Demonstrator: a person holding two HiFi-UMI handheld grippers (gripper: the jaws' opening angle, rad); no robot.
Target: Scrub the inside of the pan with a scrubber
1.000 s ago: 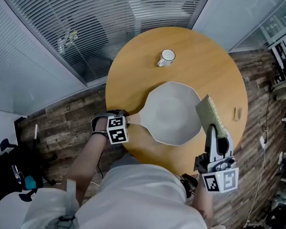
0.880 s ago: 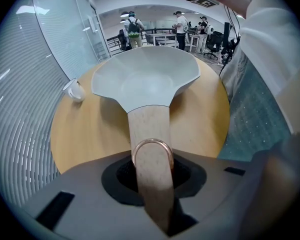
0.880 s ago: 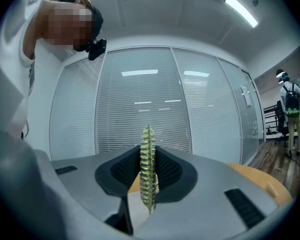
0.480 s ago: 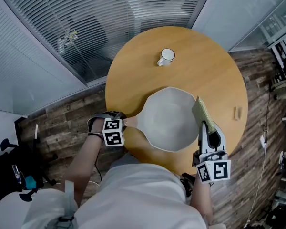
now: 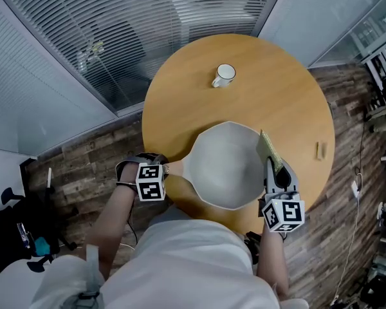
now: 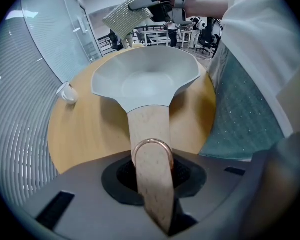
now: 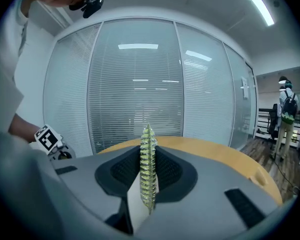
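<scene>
In the middle of the head view the round wooden table (image 5: 276, 89) takes up most of the frame. On its lower part, close to the person, lies the pale grey pan (image 5: 222, 166), its bowl bare and facing up. Its wooden handle (image 6: 149, 134) runs toward the lower left, where the left gripper (image 5: 157, 174) is clamped on it. The left gripper view shows the handle's end and its copper hanging loop wedged between the pads, so the pan is steadied. At the pan's right rim the right gripper (image 5: 275, 171) has its jaws pinched on the scrubber (image 5: 268, 148), a thin yellow-green pad held on edge and sticking out past the jaws. Whether it touches the pan yet I cannot tell. Far smaller, a white mug (image 5: 224, 76) stands at the table's upper middle, well apart from the work. The step in hand looks like bringing the scrubber to the pan — scrubbing itself seems not yet begun. The next move, as I judge it, calls for turning the pad so its broad face, not its edge, meets the bowl. It can then rub there while the handle is held firm against sliding.
</scene>
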